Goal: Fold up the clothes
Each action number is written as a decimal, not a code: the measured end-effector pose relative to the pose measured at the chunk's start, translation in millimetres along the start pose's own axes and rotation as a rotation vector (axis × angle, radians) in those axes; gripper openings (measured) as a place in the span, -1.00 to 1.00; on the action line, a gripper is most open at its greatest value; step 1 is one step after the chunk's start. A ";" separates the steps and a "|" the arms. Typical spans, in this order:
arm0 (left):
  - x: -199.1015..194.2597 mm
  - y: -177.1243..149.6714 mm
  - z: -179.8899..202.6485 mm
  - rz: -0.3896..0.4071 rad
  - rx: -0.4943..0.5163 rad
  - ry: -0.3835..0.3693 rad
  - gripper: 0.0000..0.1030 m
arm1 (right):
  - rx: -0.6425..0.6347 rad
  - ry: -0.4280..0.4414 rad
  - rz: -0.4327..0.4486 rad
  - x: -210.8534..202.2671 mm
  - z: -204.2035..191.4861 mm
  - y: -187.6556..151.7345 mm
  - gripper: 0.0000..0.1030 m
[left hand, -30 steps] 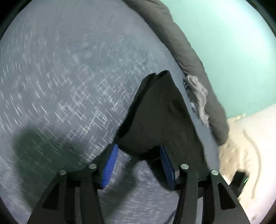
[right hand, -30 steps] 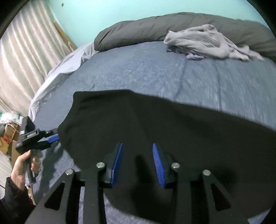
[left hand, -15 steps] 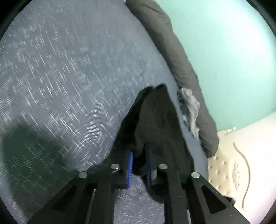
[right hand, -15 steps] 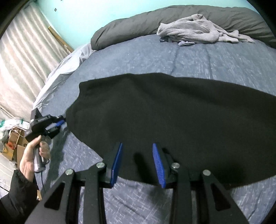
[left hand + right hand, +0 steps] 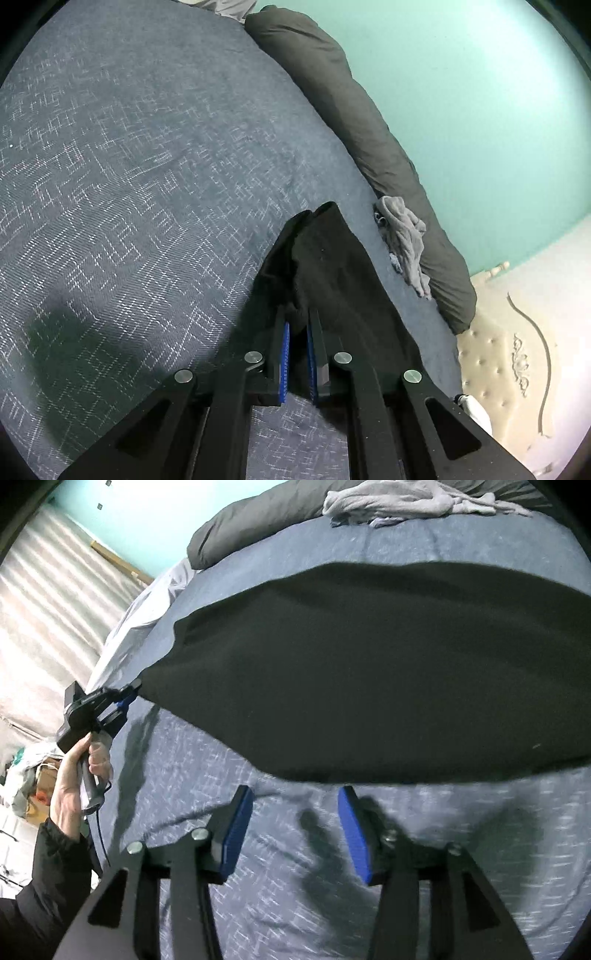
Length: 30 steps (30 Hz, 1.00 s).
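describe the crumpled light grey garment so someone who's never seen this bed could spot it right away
Start at the blue patterned bedspread and look to its far edge, where a long dark grey duvet roll runs below the teal wall. The light grey garment lies bunched against that roll, pale and wrinkled, unlike the big black garment spread flat.

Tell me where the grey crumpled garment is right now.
The grey crumpled garment lies at the far edge of the bed, against the dark grey duvet roll, beyond the black garment; top of the right wrist view.
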State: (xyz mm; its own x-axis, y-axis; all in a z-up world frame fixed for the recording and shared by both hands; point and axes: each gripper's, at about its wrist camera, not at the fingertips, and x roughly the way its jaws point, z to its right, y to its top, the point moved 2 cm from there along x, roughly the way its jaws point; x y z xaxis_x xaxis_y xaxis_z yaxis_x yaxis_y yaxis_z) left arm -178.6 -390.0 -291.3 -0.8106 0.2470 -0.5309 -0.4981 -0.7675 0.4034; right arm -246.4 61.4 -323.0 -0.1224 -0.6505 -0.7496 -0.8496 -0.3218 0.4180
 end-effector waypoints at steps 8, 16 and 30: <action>-0.2 0.8 -0.1 -0.002 0.002 -0.003 -0.84 | 0.037 0.002 0.124 10.8 -3.3 22.4 -0.13; -0.9 0.8 2.9 0.000 0.013 0.000 -0.84 | 0.037 0.031 0.230 -24.7 2.3 49.3 -0.86; 2.0 0.4 6.1 0.000 0.023 0.001 -0.83 | 0.101 -0.016 0.165 10.4 28.5 82.9 -0.86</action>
State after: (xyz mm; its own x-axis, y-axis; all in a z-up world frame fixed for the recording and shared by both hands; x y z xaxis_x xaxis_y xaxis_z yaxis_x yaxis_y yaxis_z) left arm -182.2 -386.2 -287.6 -0.8102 0.2469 -0.5316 -0.5054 -0.7538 0.4201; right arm -332.7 47.6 -310.8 -0.2716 -0.6778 -0.6832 -0.8643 -0.1405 0.4830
